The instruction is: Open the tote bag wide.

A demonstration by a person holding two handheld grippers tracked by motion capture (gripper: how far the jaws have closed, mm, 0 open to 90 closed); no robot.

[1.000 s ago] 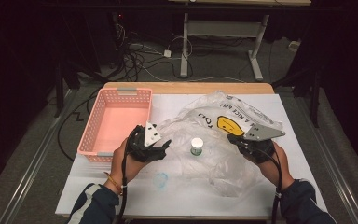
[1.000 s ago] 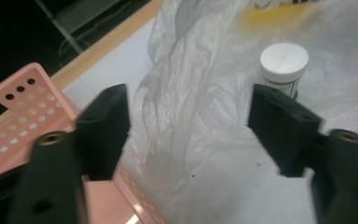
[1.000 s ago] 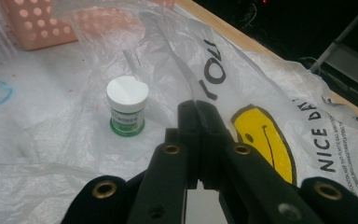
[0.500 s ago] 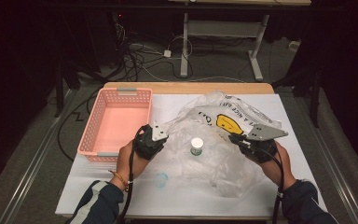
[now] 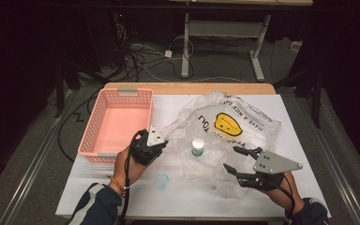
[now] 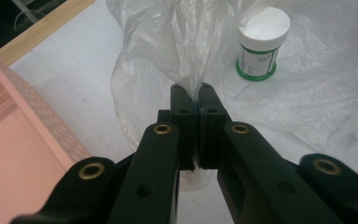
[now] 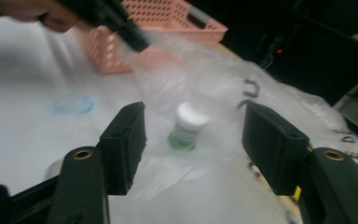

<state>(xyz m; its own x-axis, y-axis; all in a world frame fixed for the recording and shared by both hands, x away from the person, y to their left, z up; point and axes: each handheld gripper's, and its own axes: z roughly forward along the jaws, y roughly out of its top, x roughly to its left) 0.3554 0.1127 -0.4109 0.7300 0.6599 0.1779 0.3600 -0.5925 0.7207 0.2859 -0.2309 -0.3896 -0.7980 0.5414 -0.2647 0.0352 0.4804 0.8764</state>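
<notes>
- Two grippers at work: left gripper (image 6: 192,100) is clenched on a gathered fold of the crinkled clear plastic bag (image 5: 243,136), centre-right of the table.
- Right gripper (image 5: 242,161), jaws just opening, nothing between them, stands at the bag's near right edge.
- Small white green-banded jar (image 5: 197,147) stands upright, seemingly inside the bag.
- Step judged: holding the bag's mouth up. Next move: right gripper takes the jar or the opposite edge.
</notes>
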